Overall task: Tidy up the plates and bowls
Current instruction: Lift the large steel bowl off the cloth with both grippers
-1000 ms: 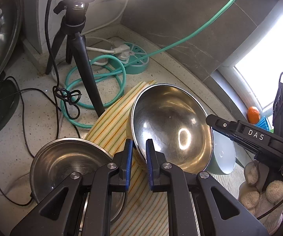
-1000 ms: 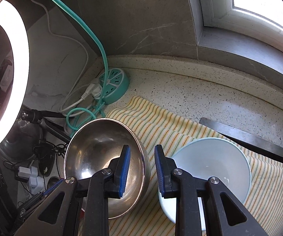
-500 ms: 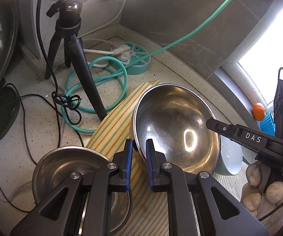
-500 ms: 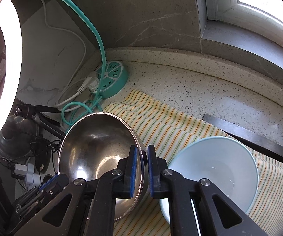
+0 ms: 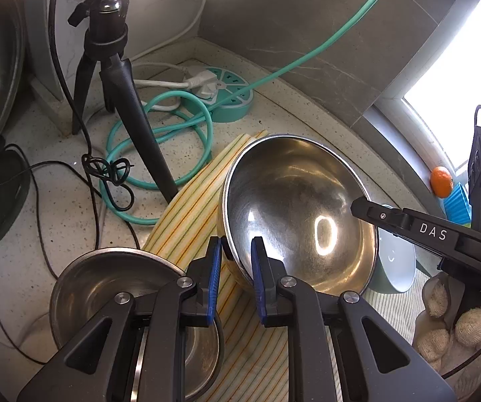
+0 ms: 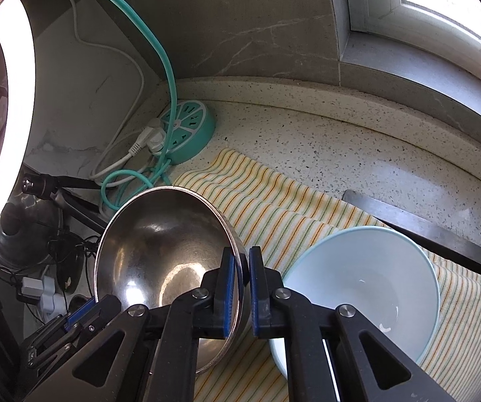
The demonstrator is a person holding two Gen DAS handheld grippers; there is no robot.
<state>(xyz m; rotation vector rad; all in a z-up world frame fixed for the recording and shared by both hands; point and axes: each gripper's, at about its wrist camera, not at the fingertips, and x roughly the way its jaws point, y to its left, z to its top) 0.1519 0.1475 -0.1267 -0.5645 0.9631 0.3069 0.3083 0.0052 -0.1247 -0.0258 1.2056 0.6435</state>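
A large steel bowl [image 5: 294,214] [image 6: 160,251] hangs tilted over a striped cloth [image 5: 193,207]. My right gripper [image 6: 240,268] is shut on its near rim, and in the left wrist view it shows as a black finger [image 5: 357,206] at the bowl's right edge. My left gripper [image 5: 235,258] straddles the opposite rim; its jaws are opening and a sliver of gap shows beside the wall. Its blue pad [image 6: 79,315] shows low left in the right wrist view. A smaller steel bowl [image 5: 123,288] sits left of the cloth. A pale blue bowl [image 6: 367,284] [image 5: 397,264] rests on the cloth.
A black tripod [image 5: 130,100], tangled black wires and a teal cable coil [image 5: 160,140] crowd the counter's corner by a round teal power strip [image 6: 186,134]. An orange [image 5: 441,177] lies on the window sill. A gloved hand [image 5: 451,328] holds the right gripper. A metal strip [image 6: 407,214] edges the cloth.
The right gripper's jaws closed onto the large steel bowl's rim. The left gripper's jaws have spread slightly. The bowl is tilted a little more steeply.
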